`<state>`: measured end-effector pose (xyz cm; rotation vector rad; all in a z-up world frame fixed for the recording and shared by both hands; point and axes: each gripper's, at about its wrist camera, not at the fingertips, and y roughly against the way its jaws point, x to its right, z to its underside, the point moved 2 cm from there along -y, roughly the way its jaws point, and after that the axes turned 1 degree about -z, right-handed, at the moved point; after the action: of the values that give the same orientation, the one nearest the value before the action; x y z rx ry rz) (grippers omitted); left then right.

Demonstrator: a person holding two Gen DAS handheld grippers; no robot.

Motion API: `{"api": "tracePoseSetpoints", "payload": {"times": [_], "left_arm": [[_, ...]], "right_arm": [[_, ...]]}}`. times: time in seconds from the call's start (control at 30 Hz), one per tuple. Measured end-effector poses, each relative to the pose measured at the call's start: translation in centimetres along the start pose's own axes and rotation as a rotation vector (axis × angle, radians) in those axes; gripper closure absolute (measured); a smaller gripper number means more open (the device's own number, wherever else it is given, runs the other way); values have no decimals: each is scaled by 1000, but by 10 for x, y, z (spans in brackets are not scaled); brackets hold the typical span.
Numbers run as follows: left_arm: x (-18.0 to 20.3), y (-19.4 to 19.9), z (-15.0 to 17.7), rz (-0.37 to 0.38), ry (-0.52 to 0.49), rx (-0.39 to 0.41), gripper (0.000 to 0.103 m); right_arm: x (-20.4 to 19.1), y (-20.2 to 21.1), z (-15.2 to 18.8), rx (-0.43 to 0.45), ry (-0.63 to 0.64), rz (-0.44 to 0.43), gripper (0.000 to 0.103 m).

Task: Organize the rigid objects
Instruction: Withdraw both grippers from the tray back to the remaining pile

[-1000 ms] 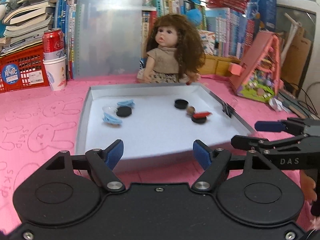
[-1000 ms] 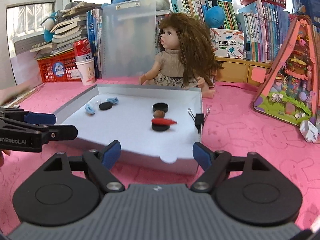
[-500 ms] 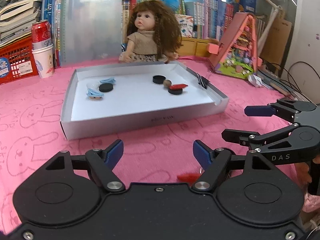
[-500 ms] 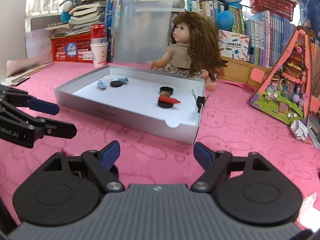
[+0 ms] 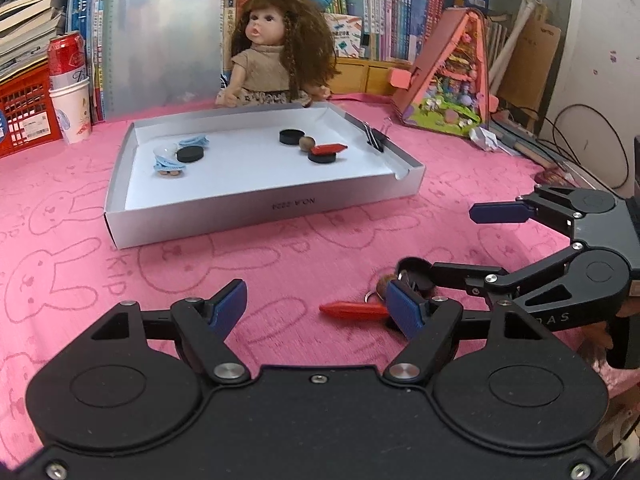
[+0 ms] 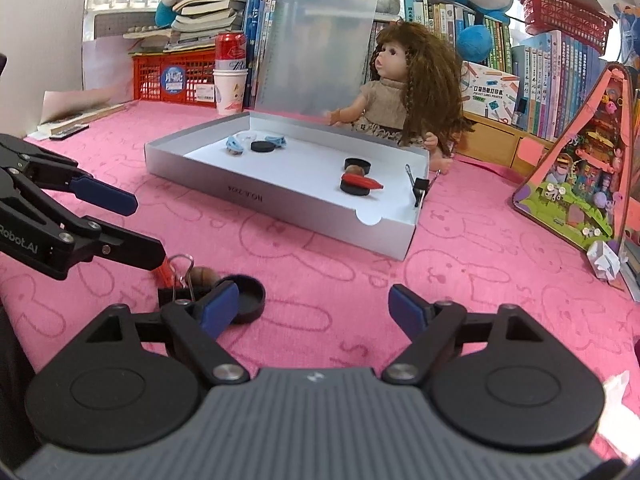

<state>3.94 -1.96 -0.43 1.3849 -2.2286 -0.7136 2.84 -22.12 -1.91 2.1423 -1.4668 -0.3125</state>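
Distance from the tray is what has changed: through the left wrist camera I now see the grey tray (image 5: 264,204) well back on the pink cloth (image 5: 80,264), where a second ago its near wall filled the space just past my fingers. My left gripper (image 5: 316,306) stands moderately wide with nothing between its pads, same as before. What the retreat has brought into view is a little cluster on the cloth: a red pointed piece (image 5: 352,310) lying flat just ahead of my right-hand pad, with a brown bead (image 5: 383,283) and a black disc (image 5: 412,270) behind it, and the right gripper (image 5: 452,240) reaching in over them from the right. From the right wrist camera, the same pull-back shows: the tray (image 6: 280,196) sits off ahead and the cluster has appeared at the lower left, the black disc (image 6: 246,296) touching or just behind my left-hand pad, the bead (image 6: 204,274) and a binder clip (image 6: 180,280) beside it. My right gripper (image 6: 310,306) is wide and empty; the left gripper (image 6: 132,224) hovers over the clip. Inside the tray lie matching discs, a red piece and blue bits already placed, so I judge these loose ones are next to be picked up.
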Motion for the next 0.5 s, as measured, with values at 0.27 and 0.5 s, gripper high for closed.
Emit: {"api": "tracePoseSetpoints", "payload": {"times": [0.27,0.5], "left_arm": [[6,0,5,1,-26,-12,28],[7,-4,8,6,-22,-18,28]], "right_arm": [[-9,-1,4,-9,27,-34,13],[-15,-4,3,0,36,-40,13]]}}
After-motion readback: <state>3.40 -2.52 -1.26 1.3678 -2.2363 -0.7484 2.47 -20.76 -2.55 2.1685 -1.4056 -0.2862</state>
